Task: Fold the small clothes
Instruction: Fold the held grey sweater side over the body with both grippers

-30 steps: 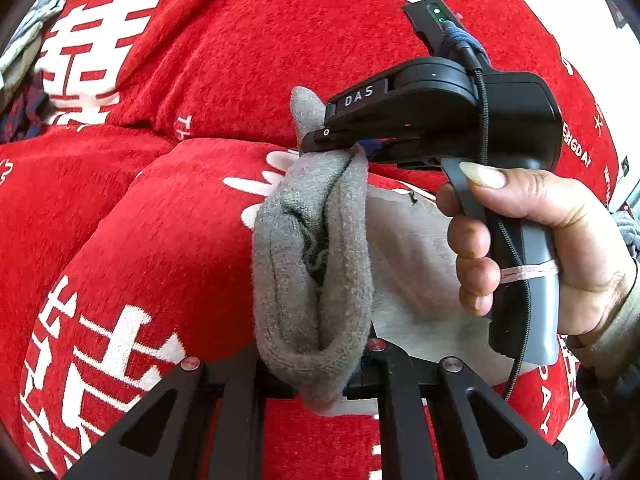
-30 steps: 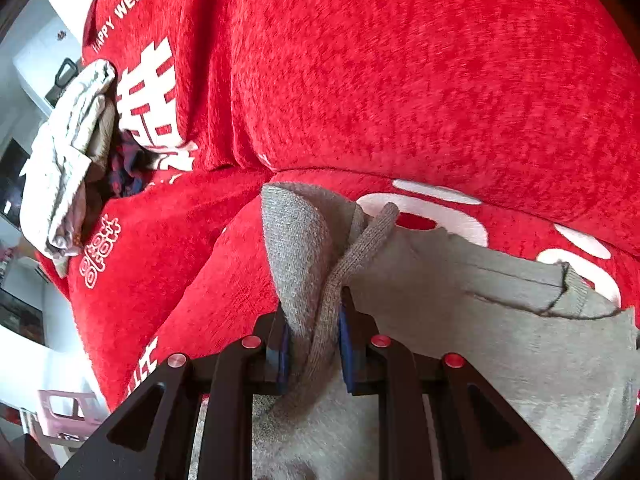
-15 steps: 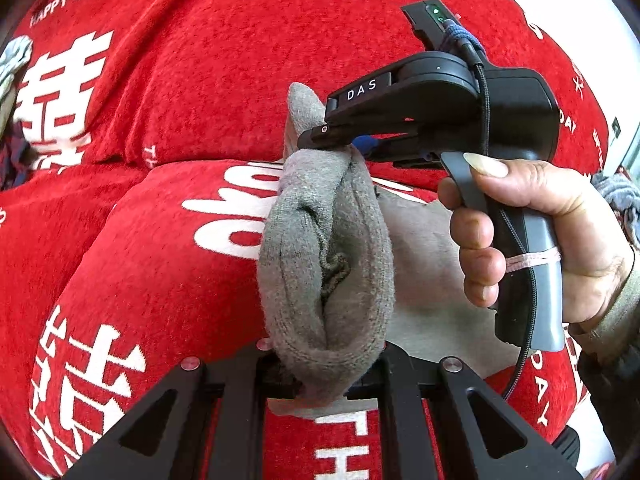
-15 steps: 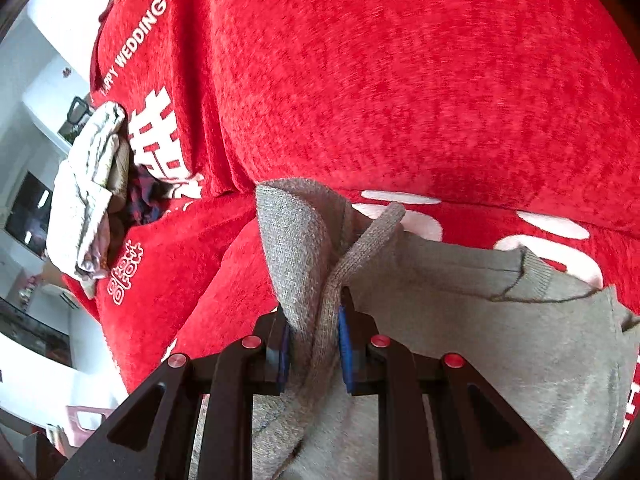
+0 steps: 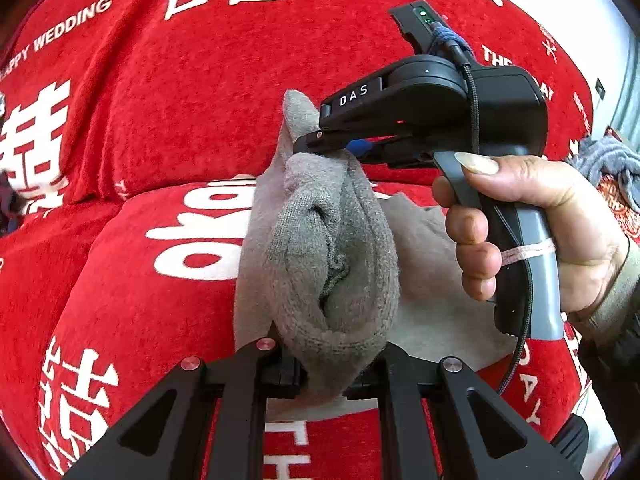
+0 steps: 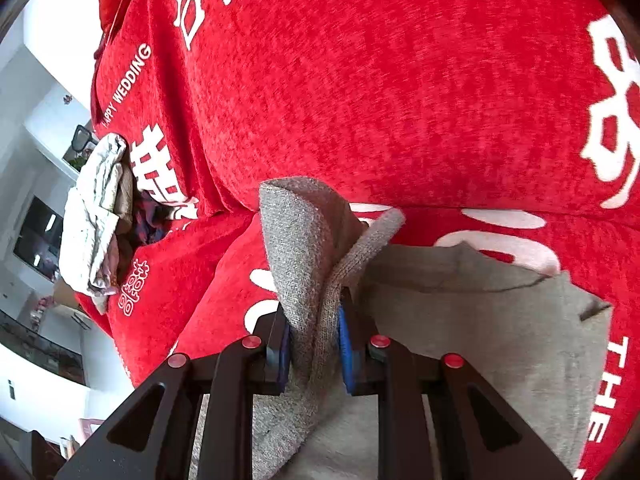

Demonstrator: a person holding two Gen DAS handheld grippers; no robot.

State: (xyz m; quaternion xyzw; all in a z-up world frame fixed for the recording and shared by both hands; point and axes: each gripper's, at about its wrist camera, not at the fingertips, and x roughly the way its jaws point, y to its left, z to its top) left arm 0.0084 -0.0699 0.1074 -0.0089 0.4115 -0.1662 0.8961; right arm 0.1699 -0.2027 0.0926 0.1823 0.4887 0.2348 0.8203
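Grey knit garment (image 5: 320, 264) is stretching near-to-far between both tongs: left gripper (image 5: 326, 364) pinching its near fold, right gripper (image 6: 314, 344) pinching its far edge.

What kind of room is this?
Probably a living room at home. There is a sofa under a red cover printed "Happy Wedding", a heap of clothes on its far end, and what looks like a dark screen by the white wall.
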